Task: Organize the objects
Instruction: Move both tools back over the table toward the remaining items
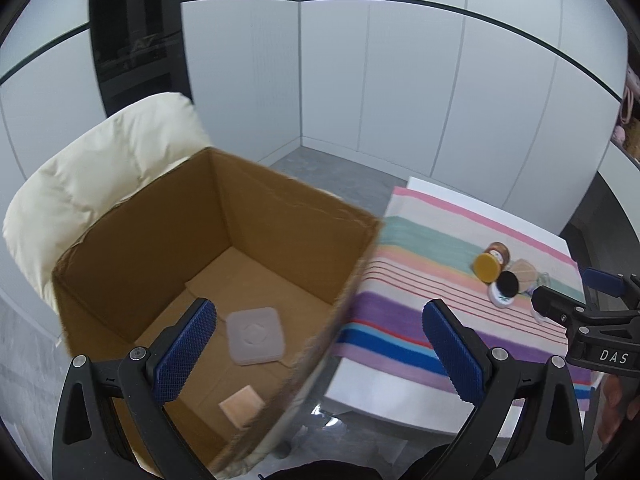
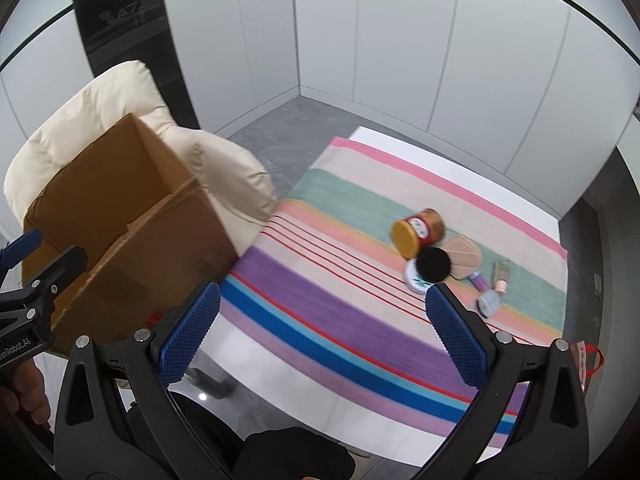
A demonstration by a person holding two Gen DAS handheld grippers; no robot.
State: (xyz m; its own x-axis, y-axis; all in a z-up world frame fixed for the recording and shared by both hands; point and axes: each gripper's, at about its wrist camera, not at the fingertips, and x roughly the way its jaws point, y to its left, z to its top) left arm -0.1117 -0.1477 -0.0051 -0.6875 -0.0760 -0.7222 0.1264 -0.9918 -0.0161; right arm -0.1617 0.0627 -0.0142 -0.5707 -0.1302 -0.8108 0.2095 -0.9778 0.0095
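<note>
An open cardboard box [image 1: 208,248] [image 2: 120,216] rests on a cream armchair [image 1: 100,168] [image 2: 120,96]. On its floor lie a translucent square lid [image 1: 255,335] and a small peach pad [image 1: 242,406]. My left gripper [image 1: 320,344] hangs open over the box's right wall, holding nothing. My right gripper [image 2: 324,328] is open above the striped cloth [image 2: 360,308] [image 1: 440,280]. On the cloth lie a tipped can with a yellow lid [image 2: 416,232] [image 1: 491,264], a white jar with a black top [image 2: 430,270] [image 1: 505,286], beige sponges [image 2: 462,258] and small bottles [image 2: 490,292].
The cloth covers a white table [image 2: 320,392] beside the armchair. Grey floor [image 2: 280,128] and pale wall panels lie behind. A dark panel [image 1: 136,32] stands at the back left. A hand [image 2: 24,392] holds the left gripper. A red ribbon [image 2: 588,360] hangs off the table's right edge.
</note>
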